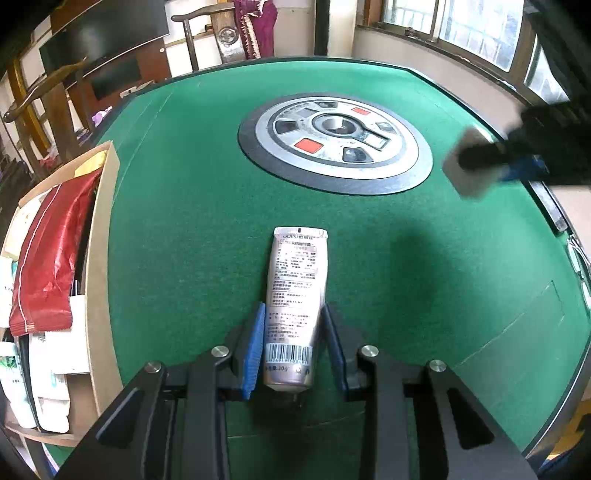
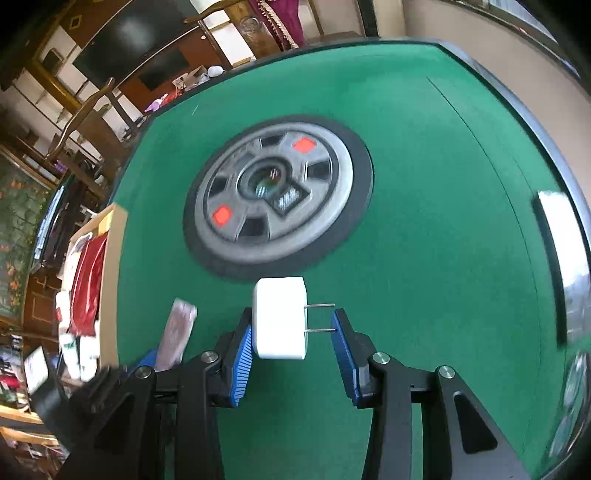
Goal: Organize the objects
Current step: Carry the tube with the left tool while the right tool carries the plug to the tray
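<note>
Green felt table (image 1: 192,221), round grey hub (image 1: 334,142) at centre, open cardboard box (image 1: 99,258) at left edge

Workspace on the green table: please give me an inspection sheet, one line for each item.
Surface: green felt table, round metal panel in its centre.
Job's things: tube and white plug adapter, both gripped; cardboard box at the table's left edge.
Clutter: red packet and white packs inside the box.
Grippers: left gripper shut on the tube; right gripper shut on the adapter, one pad against its prongs.
Cables: nothing seen.
Surroundings: wooden chair, windows.
</note>
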Demonstrator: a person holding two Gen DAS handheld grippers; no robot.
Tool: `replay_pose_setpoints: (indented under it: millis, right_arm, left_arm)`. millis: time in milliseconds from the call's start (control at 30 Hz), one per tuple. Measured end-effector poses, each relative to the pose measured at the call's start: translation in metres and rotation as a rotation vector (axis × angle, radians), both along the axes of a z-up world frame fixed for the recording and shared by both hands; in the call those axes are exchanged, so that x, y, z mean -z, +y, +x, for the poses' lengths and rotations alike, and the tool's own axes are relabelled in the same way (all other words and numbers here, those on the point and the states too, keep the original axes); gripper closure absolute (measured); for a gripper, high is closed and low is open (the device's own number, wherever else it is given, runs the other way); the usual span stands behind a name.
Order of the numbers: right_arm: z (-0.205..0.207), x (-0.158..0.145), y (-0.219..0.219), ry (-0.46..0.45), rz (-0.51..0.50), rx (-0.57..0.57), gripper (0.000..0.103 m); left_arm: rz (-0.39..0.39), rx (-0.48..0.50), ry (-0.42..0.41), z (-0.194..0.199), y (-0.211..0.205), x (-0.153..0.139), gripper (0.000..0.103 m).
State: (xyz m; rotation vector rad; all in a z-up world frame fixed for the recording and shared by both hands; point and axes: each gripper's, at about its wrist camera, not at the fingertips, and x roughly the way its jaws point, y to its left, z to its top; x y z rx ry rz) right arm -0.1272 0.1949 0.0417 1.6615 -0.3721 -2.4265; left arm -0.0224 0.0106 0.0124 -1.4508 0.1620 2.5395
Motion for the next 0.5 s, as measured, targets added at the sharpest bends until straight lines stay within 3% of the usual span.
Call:
replay_pose_setpoints:
  millis: [433, 467, 500]
  right_arm:
    - [0.051, 0.007, 0.003, -0.014, -0.036, 0.046, 0.059]
    - [0.052, 0.004, 0.004, -0.013, -0.040, 0.048, 0.059]
    - [0.053, 0.002, 0.005, -0.012, -0.041, 0.046, 0.059]
  left_arm:
    - [-0.025, 0.094, 0.085, 0.012, 0.018, -0.036, 0.074]
    - [-0.034, 0.095, 0.094, 0.014, 0.019, -0.040, 0.076]
    - [-0.038, 0.091, 0.106, 0.016, 0.018, -0.047, 0.092]
